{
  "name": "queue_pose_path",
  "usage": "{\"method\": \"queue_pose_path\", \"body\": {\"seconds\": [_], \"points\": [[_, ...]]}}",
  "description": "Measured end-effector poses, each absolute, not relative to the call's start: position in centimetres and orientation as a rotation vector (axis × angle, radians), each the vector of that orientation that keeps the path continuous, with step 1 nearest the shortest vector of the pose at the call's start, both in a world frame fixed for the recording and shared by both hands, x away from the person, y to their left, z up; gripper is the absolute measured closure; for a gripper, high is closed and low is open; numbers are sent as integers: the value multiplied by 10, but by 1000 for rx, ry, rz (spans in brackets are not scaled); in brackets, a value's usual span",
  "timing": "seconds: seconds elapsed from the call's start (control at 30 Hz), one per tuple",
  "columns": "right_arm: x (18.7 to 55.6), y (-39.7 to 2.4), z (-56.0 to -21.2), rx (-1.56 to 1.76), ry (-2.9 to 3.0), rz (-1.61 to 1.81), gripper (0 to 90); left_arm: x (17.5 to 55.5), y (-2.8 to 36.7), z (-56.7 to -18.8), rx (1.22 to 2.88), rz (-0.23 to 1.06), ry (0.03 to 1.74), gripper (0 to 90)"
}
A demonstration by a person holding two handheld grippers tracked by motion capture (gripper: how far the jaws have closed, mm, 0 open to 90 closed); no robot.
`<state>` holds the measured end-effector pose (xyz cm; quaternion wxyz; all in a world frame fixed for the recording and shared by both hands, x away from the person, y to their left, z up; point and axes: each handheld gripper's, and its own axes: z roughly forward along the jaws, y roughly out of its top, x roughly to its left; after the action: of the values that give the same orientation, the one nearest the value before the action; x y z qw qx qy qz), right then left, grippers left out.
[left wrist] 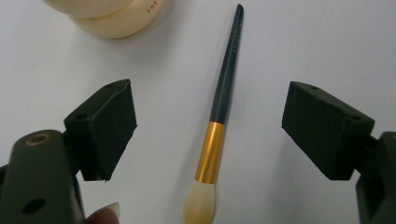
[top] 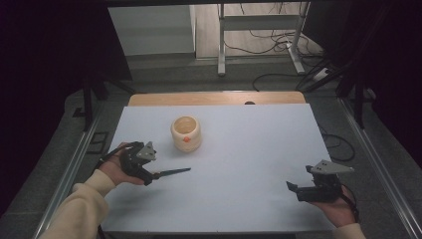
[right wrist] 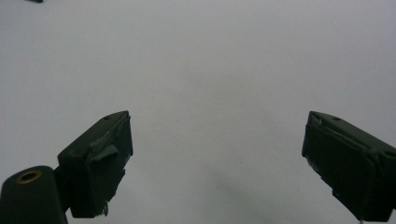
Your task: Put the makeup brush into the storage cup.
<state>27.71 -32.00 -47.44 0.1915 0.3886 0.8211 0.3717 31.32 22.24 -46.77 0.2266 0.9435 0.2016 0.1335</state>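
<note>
Brush [left wrist: 224, 100] lies between left gripper's [left wrist: 210, 121] open jaws; right gripper [right wrist: 217, 154] gapes over bare table [right wrist: 210, 56]

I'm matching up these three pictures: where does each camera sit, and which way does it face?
High view: above the person's side, facing forward and down on the table; forearms, left gripper, right gripper.
Left gripper view: rides the left gripper, looks between open jaws at the brush and cream pot.
Right gripper view: along open jaws at bare table.
Shared: brush, pot.
</note>
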Motion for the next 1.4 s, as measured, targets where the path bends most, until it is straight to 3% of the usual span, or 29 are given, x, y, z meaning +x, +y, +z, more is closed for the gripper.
{"method": "queue_pose_path", "body": {"seconds": [1.4], "points": [[277,-321,-475,1097,2303,1042,90,328,206,-488,2739,192,431,173]]}}
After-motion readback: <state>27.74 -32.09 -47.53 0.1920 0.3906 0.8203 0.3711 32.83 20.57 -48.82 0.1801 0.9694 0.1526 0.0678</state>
